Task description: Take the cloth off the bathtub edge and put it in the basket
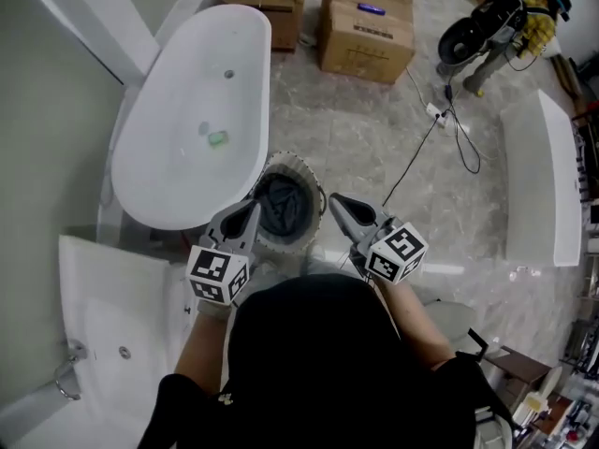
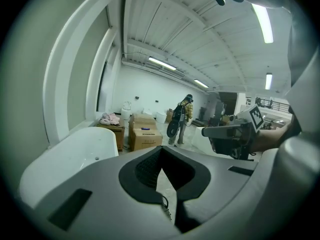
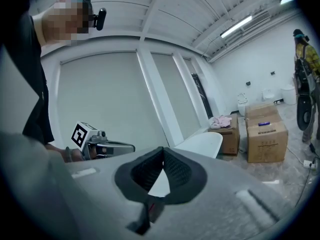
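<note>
Cloth [image 1: 284, 204] sits inside basket [image 1: 292, 161] just beside bathtub [image 1: 182, 82]; small green thing [image 1: 217, 138] in bathtub; left tool [image 1: 251, 205], right tool [image 1: 335, 200] both closed, empty.

A green thing [image 1: 217, 138] in the bathtub [image 1: 183, 82] is too small to identify.

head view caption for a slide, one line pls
Dark cloth lies in the basket beside the white bathtub; left gripper and right gripper, both shut and empty, flank the basket.

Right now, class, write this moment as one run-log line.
cloth: dark grey cloth in pale round woven basket | basket: floor beside white oval bathtub | left gripper: shut, empty | right gripper: shut, empty
</note>
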`<state>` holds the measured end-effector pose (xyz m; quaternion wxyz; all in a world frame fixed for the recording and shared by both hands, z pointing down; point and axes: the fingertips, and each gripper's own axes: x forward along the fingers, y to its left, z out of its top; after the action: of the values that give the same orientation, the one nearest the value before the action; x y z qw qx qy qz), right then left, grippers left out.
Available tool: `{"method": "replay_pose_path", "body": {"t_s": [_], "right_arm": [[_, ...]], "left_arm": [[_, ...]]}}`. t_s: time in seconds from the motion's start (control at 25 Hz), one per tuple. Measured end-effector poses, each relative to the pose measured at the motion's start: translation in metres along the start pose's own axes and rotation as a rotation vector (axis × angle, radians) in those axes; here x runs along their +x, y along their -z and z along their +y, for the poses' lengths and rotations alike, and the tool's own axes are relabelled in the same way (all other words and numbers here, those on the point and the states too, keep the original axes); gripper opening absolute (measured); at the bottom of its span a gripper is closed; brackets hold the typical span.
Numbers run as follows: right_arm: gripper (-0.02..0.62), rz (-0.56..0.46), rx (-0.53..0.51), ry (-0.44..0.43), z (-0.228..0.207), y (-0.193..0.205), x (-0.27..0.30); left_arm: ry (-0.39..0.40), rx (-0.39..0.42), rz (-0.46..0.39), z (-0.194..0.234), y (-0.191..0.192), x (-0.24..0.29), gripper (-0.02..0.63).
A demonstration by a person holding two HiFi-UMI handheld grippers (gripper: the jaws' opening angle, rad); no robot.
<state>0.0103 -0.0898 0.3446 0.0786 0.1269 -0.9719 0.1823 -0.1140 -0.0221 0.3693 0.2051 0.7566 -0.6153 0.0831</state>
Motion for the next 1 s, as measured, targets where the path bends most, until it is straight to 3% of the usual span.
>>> {"method": "replay_pose_path", "body": {"t_s": [0.2, 0.52, 1.0], "right_arm": [[-0.004, -0.019, -0.031, -0.051, 0.008, -0.019, 0.003], [-0.003, -0.051, -0.040, -0.094, 0.016, -0.034, 0.014], [-0.004, -0.053, -0.030, -0.143, 0.025, -0.049, 0.024]], "left_arm": [[-0.063, 0.014, -0.044, -0.002, -0.020, -0.018, 0.014], [-0.165, 0.022, -0.074, 0.014, -0.023, -0.047, 0.014], [-0.198, -0.003, -0.091, 0.023, -0.026, -0.057, 0.014]]}}
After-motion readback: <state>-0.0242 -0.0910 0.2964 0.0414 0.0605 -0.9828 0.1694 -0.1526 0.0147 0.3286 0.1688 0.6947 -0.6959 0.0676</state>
